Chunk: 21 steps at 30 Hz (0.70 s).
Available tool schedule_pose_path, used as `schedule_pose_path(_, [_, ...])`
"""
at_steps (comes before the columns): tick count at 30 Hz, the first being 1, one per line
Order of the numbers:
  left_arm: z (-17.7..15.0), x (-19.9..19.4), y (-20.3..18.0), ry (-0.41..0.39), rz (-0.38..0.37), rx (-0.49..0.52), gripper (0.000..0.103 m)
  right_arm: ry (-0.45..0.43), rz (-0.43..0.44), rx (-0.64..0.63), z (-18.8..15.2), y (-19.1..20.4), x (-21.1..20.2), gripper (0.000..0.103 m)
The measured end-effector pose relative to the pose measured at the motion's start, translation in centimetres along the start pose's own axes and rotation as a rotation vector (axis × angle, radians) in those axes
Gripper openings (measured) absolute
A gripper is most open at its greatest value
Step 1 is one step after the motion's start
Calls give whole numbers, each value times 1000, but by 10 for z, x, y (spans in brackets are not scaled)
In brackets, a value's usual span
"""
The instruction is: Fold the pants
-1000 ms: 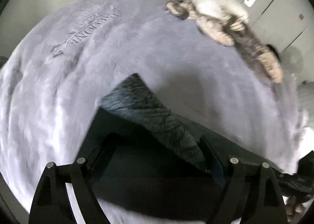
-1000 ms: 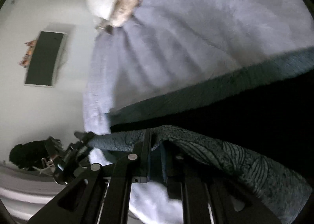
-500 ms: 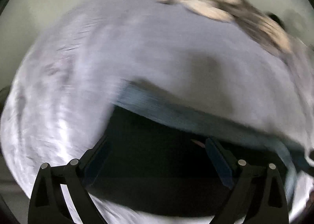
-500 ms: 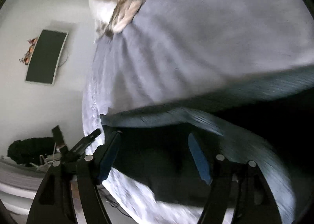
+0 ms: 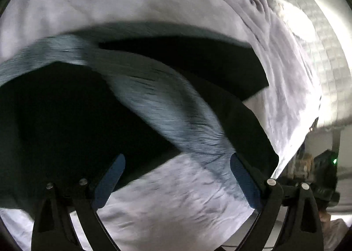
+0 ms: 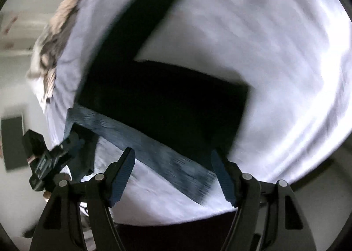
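Both of your grippers have let go and swung away since a second ago. Your right gripper was pinching the grey waistband; its jaws have just been opening, and now they stand wide with nothing pinched. Your left gripper is spread wide too. The black pants lie flat on the pale blanket, in front of both grippers. The waistband runs slantwise just past your right fingers, so that hand is nearer.
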<state>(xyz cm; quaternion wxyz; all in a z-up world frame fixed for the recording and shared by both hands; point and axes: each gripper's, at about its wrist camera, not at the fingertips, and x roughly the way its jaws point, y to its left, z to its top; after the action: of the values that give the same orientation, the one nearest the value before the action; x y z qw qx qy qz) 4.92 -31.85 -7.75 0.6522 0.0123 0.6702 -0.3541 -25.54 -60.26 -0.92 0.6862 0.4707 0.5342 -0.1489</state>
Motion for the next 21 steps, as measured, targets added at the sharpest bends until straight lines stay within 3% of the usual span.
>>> schedule_pose_path(4, [8, 18, -14, 24, 21, 31, 97, 63, 87, 64, -12, -27, 22, 74])
schedule_pose_path(5, [11, 22, -17, 31, 22, 34, 97, 89, 138, 77, -13, -31, 33, 67])
schedule_pose_path(6, [16, 27, -21, 39, 20, 33, 97, 108, 185, 80, -12, -29, 42, 59])
schedule_pose_path(7, [18, 27, -23, 43, 10, 28, 96, 119, 195, 85, -12, -27, 48, 35])
schedule_pose_path(8, [22, 29, -26, 45, -5, 21, 87, 132, 205, 93, -11, -24, 52, 17])
schedule_pose_path(11, [36, 22, -35, 34, -46, 3, 83, 90, 330, 81, 2, -2, 41, 15])
schedule_pose_path(12, [43, 18, -40, 12, -47, 4, 83, 59, 387, 64, 14, 9, 28, 15])
schedule_pose_path(15, [69, 8, -49, -57, -24, 14, 83, -6, 449, -3, 58, 43, 5, 15])
schedule_pose_path(20, [130, 3, -50, -167, 48, -8, 83, -111, 456, -77, 150, 88, -16, 16])
schedule_pose_path(21, [143, 0, -49, -195, 72, -11, 83, -128, 445, -66, 178, 94, -14, 19])
